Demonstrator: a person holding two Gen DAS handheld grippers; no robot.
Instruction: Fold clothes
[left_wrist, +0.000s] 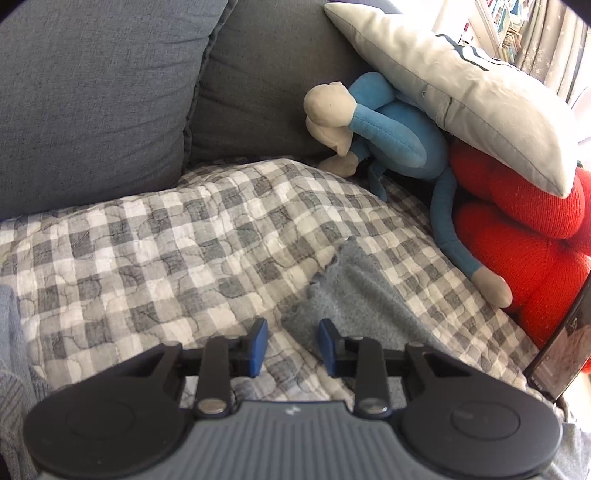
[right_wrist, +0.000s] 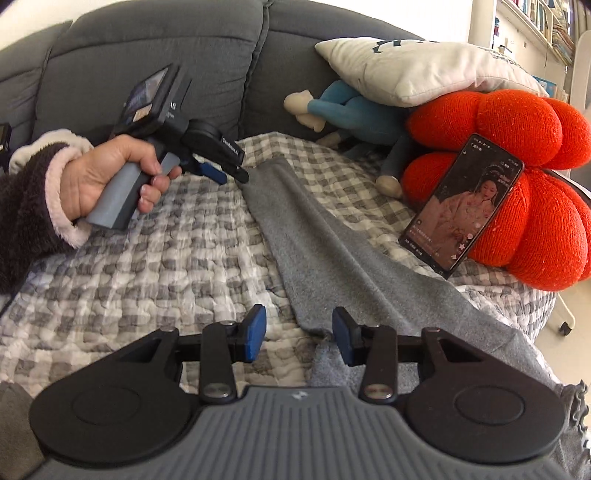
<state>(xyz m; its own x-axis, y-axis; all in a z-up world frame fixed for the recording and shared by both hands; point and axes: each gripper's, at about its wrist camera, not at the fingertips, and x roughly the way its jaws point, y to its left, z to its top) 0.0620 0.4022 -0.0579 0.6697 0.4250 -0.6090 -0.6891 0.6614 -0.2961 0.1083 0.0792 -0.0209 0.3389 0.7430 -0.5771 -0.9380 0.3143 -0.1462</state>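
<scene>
Fingers (right_wrist: 255, 334) of both grippers parted above grey garment (right_wrist: 332, 236)

Black two-finger left gripper (left_wrist: 293, 347) with blue pads, grey ribbed housing, silver screws, hand (right_wrist: 107, 177) in dark fuzzy sleeve (right_wrist: 26, 218) with pink cuff

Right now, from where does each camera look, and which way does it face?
Left wrist: sits behind the left tool, looks down the checked quilt toward the blue plush; only its own open fingers show.
Right wrist: sits behind the right tool, faces the sofa back; shows the left hand.
Shared: grey garment, red cushion, phone.
</scene>
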